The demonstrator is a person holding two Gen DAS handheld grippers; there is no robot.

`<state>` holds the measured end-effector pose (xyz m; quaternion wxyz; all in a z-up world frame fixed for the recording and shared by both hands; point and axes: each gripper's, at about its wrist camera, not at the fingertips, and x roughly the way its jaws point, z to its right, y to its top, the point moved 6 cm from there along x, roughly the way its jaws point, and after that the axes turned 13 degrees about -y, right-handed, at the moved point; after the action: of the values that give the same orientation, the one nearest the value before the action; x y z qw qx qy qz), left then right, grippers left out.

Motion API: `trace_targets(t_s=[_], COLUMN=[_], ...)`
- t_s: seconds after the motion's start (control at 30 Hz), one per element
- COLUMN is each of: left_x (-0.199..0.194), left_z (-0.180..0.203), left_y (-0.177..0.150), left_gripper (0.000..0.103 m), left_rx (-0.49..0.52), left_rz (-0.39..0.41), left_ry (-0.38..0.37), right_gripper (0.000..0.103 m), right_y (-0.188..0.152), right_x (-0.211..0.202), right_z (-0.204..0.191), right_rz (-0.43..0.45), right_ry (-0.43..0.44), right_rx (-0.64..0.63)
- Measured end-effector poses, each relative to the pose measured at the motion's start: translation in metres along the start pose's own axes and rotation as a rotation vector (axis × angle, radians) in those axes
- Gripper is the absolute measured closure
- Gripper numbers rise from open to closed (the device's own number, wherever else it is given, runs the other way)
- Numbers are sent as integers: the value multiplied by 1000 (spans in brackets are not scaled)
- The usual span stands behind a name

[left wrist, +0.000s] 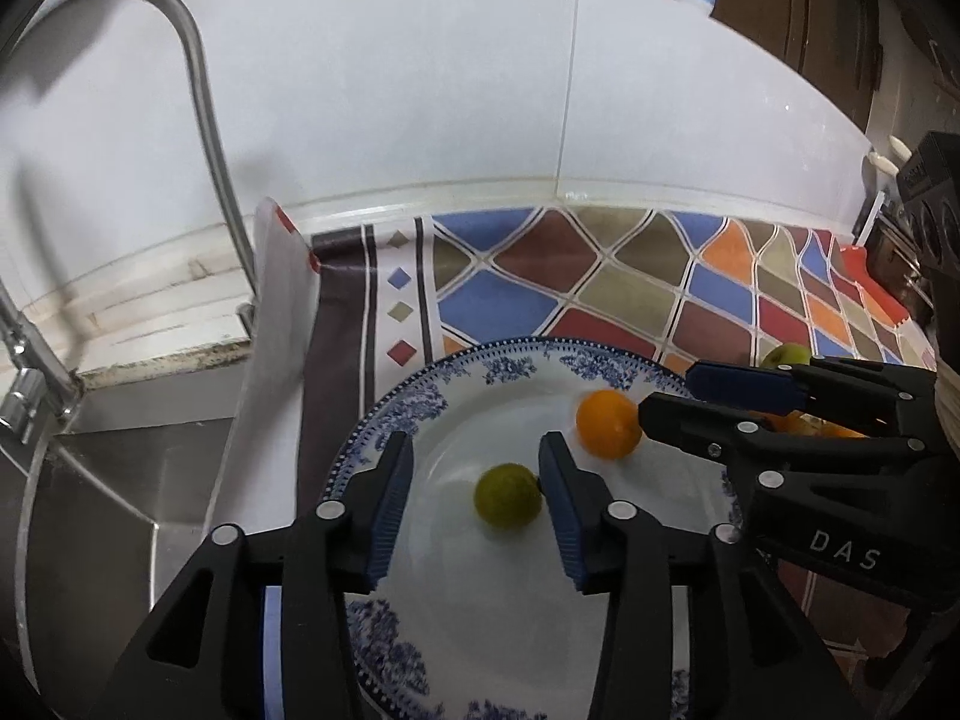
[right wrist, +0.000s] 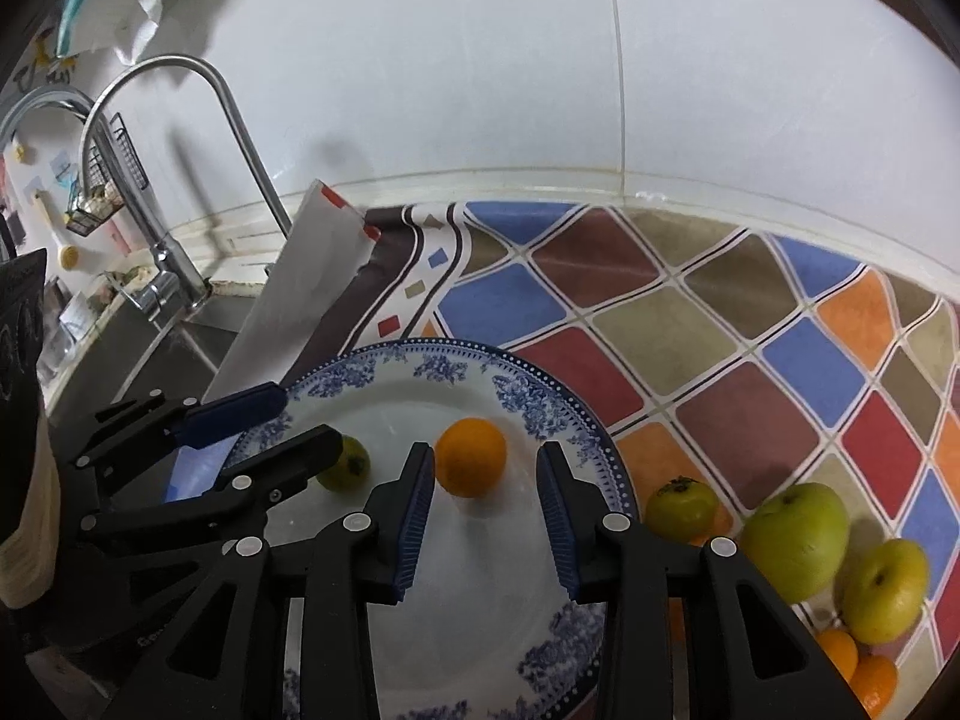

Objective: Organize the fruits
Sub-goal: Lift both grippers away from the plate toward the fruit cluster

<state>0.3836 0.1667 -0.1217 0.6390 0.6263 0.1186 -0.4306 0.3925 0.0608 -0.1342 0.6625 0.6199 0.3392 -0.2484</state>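
Observation:
A blue-and-white plate [left wrist: 480,372] [right wrist: 540,396] lies on the patterned cloth. On it rest a small green fruit [left wrist: 507,497] [right wrist: 348,463] and an orange [left wrist: 607,423] [right wrist: 471,456]. My left gripper [left wrist: 477,465] is open over the plate, the green fruit just inside its right finger. My right gripper [right wrist: 485,474] is open, the orange between its fingertips, untouched as far as I can tell. The right gripper also shows in the left wrist view [left wrist: 666,390], the left one in the right wrist view [right wrist: 306,417]. Off the plate lie a small green fruit [right wrist: 681,507], two green apples [right wrist: 795,540] [right wrist: 885,591] and oranges [right wrist: 873,681].
A steel sink [left wrist: 120,480] with a curved faucet [left wrist: 204,108] [right wrist: 240,120] is at the left. A white board [left wrist: 273,312] [right wrist: 300,300] leans at the sink's edge. White tiled wall behind. A dark appliance [left wrist: 930,204] stands at the far right.

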Motion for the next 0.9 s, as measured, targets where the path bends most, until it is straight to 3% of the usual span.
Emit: trace_targets(t_s=[0.33,0.47,0.6,0.7,0.9], left_x=[-53,-71,-87,-99,-120], left_z=[16,29,41,52,74], left_y=[5,3,1,-2,-5], left_gripper=[32,25,19,15,8], left_rx=[-7,8,18,36,76], left_rz=[102,133,161,183,227], left_ry=[46,40,33,32,34], right_gripper=[67,51,50,40,39], right_y=[0,-4,-10,-17,-33], right_x=[-53,-77,-100,-118,-146], right_z=[5,13,19,25,35], right_rz=[88,121,146,170,202], right_ry=[-16,-36,-64,-85,-126], right_rx=[23,53,66,80,101])
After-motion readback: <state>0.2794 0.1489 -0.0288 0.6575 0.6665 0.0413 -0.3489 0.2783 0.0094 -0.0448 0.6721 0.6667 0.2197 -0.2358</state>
